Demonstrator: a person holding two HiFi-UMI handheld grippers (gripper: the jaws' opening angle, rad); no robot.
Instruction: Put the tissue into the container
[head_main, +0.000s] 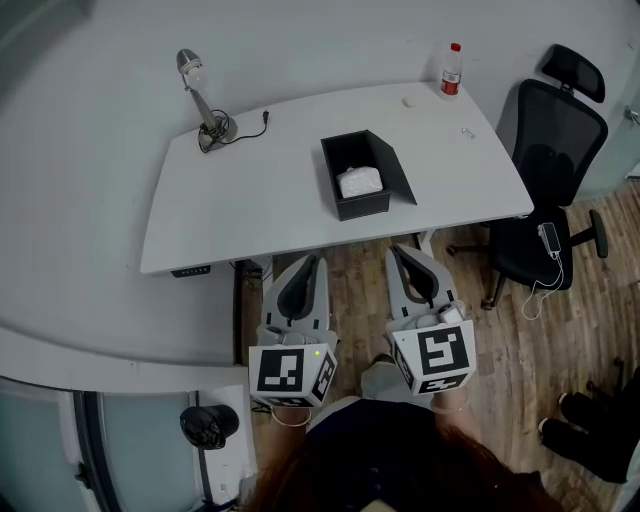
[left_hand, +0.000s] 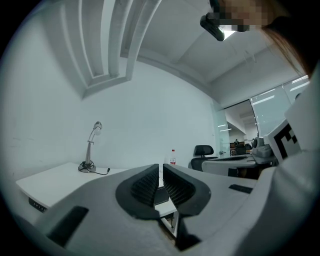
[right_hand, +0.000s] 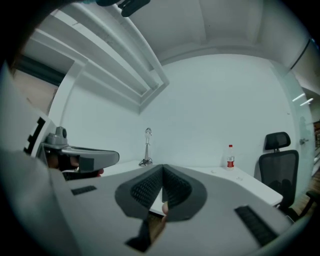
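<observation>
A black open-topped container (head_main: 363, 207) stands on the white table (head_main: 250, 210), right of its middle, with its flap folded out to the right. Inside it lies a white tissue pack (head_main: 360, 181). My left gripper (head_main: 312, 260) and right gripper (head_main: 398, 250) hang side by side over the wooden floor, just short of the table's front edge, both pointing at the table. In the left gripper view the left gripper (left_hand: 161, 167) has its ribbed pads together with nothing between them. The right gripper (right_hand: 163, 170) is likewise shut and empty.
A desk lamp (head_main: 205, 100) with its cable stands at the table's back left. A red-capped bottle (head_main: 452, 70) and small white bits (head_main: 408, 101) are at the back right. A black office chair (head_main: 545, 170) stands to the right of the table.
</observation>
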